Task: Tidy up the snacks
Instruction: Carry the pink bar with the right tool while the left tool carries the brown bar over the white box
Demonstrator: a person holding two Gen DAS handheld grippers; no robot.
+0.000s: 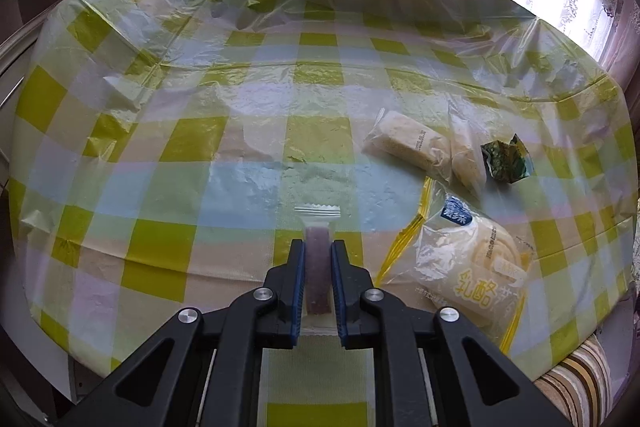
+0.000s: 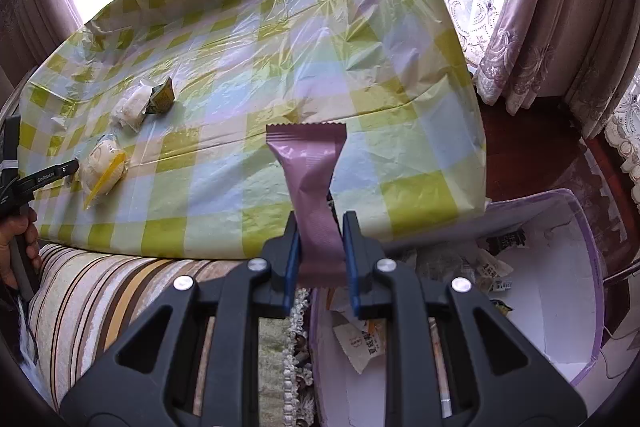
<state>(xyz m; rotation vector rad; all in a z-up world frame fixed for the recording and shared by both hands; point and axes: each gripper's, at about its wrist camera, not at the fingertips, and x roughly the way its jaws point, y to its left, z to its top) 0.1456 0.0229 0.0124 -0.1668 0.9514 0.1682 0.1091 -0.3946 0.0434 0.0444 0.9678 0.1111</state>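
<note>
Your left gripper has its jaws clamped on a small clear-wrapped bar with a dark reddish filling, held over the near edge of the worktop. Your right gripper has its jaws clamped on a pink packet, carried near the worktop's near right corner, close to the white bin on the floor. The bin already holds several wrappers, so part of the sorting appears done. Left on the checked cover are a round bun in a clear bag, two pale wrapped cakes beyond it and a small green packet to their right; these, and both held items, remain to be placed. Only the right wrist view shows the bin, the striped cushion and your hand at the left edge; only the left wrist view shows the bun's printed label.
</note>
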